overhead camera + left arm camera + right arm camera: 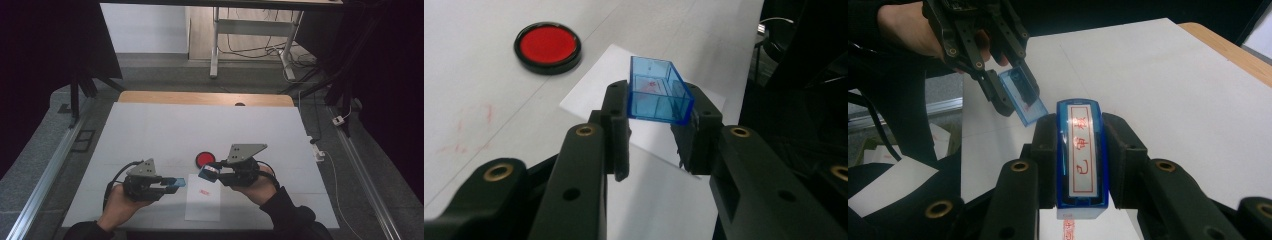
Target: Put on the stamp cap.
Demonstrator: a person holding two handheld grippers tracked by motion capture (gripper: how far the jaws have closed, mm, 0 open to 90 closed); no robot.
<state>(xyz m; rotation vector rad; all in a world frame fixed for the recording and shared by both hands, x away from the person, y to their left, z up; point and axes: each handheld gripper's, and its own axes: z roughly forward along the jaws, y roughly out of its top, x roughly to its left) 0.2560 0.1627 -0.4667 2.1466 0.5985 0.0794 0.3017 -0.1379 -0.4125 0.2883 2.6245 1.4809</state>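
My left gripper point(176, 184) point(656, 107) is shut on a clear blue stamp cap point(658, 90) point(176, 183) point(1021, 96), held above the white sheet of paper point(202, 205) point(594, 95). Its open side faces away along the jaws. My right gripper point(209, 172) point(1082, 130) is shut on a blue rectangular stamp point(1082, 160) point(209, 172) with a label of red characters facing the camera. In the right gripper view the cap hangs just beyond and to the left of the stamp's far end, a short gap apart. A red imprint point(204, 192) marks the paper.
A round red ink pad in a black rim point(204, 159) point(547, 46) lies on the white table cover point(165, 130) just beyond the paper. Faint red smears point(469, 127) mark the cover. A wooden table edge point(205, 98) runs along the far side.
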